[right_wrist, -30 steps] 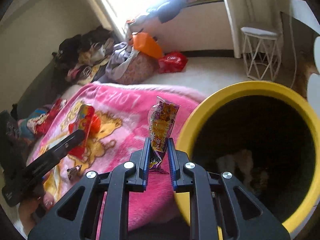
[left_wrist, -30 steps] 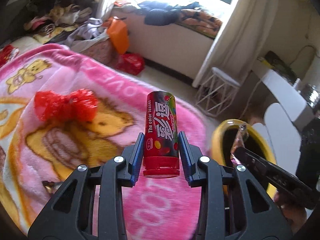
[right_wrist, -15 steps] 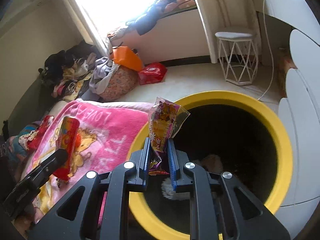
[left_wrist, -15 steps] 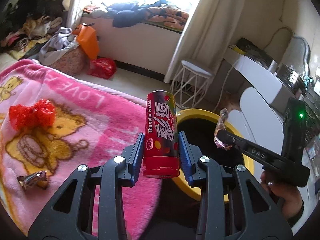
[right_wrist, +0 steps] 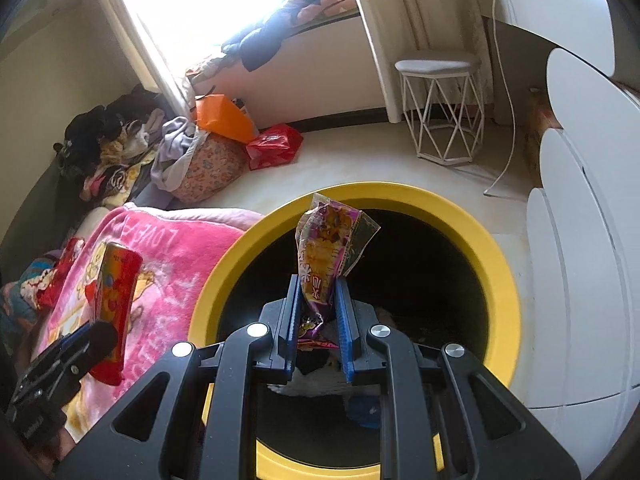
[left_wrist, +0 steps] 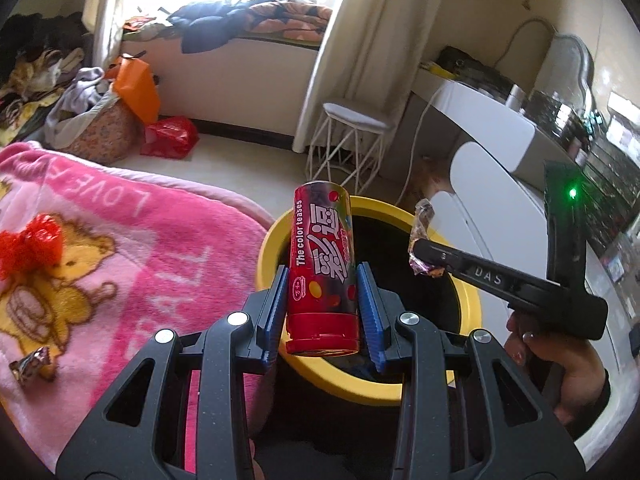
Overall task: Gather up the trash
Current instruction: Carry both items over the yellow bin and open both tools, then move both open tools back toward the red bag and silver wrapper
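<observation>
Both tools now over bin; two items held.

Glossy red candy tube, crinkly foil wrapper, fluffy pink blanket

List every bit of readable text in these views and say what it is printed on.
"The color teases": red candy tube in the left claw; its large Chinese characters are unclear.
"LOVE", seen upside down: pink blanket.
"DAS": right claw arm.
Snack wrapper print: too crumpled to read.

The red candy tube reads "The color teases"; the right gripper "DAS".
</observation>
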`<state>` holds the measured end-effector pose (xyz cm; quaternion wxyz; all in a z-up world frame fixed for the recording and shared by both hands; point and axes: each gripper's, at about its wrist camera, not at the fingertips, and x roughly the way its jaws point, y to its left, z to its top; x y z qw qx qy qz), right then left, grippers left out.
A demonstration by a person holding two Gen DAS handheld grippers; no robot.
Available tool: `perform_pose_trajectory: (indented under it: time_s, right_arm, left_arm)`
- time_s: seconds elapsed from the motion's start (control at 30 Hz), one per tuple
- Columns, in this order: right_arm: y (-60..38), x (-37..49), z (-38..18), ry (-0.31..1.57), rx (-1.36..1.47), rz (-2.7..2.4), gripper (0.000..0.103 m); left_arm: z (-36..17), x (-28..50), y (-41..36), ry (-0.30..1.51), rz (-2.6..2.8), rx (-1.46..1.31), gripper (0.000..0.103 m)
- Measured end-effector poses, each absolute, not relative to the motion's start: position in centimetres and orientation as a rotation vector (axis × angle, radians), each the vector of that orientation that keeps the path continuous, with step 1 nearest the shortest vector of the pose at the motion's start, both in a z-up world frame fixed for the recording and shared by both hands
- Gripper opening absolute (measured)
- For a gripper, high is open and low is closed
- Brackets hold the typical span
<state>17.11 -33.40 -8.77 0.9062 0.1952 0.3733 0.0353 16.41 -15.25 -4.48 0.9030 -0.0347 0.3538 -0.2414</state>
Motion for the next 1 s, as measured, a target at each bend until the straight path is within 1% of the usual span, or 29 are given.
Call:
perform_pose_trajectory:
  time_s: [0.17, 0.2, 0.23, 0.27, 0.3, 0.33, 0.37, 0.4, 0.43, 0.5, 0.57, 0.6, 0.7, 1.0]
  right_arm:
    - [-34.5, 16.9, -8.8, 0.776, 0.425, 0.069, 0.020]
    - [-34.8, 16.8, -8.8, 0.772, 0.430, 0.055, 0.022]
    - [-35.2, 16.6, -8.7, 0.769, 0.441, 0.043, 0.029]
    - [-35.5, 16.5, -8.7, 0.767, 0.452, 0.039, 0.033]
    - [-35.9, 16.4, -8.6, 0.760, 0.467, 0.034, 0.039]
    - [-36.2, 16.2, -8.5, 0.753, 0.475, 0.024, 0.043]
    - [-36.4, 16.1, -8.4, 0.749, 0.477, 0.020, 0.043]
    - [-36.6, 16.0, -8.3, 0.744, 0.478, 0.019, 0.047]
    - [-36.7, 15.8, -8.2, 0.739, 0.477, 0.018, 0.050]
    - [-36.8, 15.6, -7.9, 0.724, 0.462, 0.012, 0.054]
    - [-36.7, 15.5, -7.7, 0.712, 0.448, 0.009, 0.054]
    - [-36.7, 15.6, -7.6, 0.707, 0.447, 0.012, 0.054]
    - [-36.0, 15.4, -7.1, 0.680, 0.445, 0.035, 0.061]
    - [-32.1, 15.9, -5.9, 0.641, 0.391, 0.134, 0.064]
  left_arm:
    - [-4.9, 16.5, -16.9, 0.740, -0.521, -0.039, 0.028]
    - [-5.0, 16.5, -17.3, 0.741, -0.524, -0.034, 0.028]
    - [-5.0, 16.6, -17.6, 0.740, -0.529, -0.031, 0.028]
    - [-5.1, 16.7, -18.0, 0.738, -0.536, -0.029, 0.028]
    - [-5.2, 16.9, -18.3, 0.737, -0.545, -0.027, 0.030]
    - [-5.2, 17.0, -18.5, 0.735, -0.549, -0.027, 0.038]
    - [-5.3, 17.1, -18.5, 0.730, -0.551, -0.031, 0.064]
    - [-5.3, 17.1, -18.4, 0.723, -0.548, -0.041, 0.084]
    - [-5.2, 17.1, -18.2, 0.717, -0.547, -0.051, 0.086]
    - [-5.2, 17.0, -17.8, 0.704, -0.534, -0.062, 0.088]
    - [-5.1, 16.9, -17.1, 0.691, -0.504, -0.065, 0.092]
    - [-5.0, 16.8, -16.7, 0.684, -0.490, -0.070, 0.092]
    - [-4.7, 16.6, -15.3, 0.668, -0.440, -0.089, 0.092]
    - [-3.9, 15.8, -10.6, 0.621, -0.327, -0.117, 0.092]
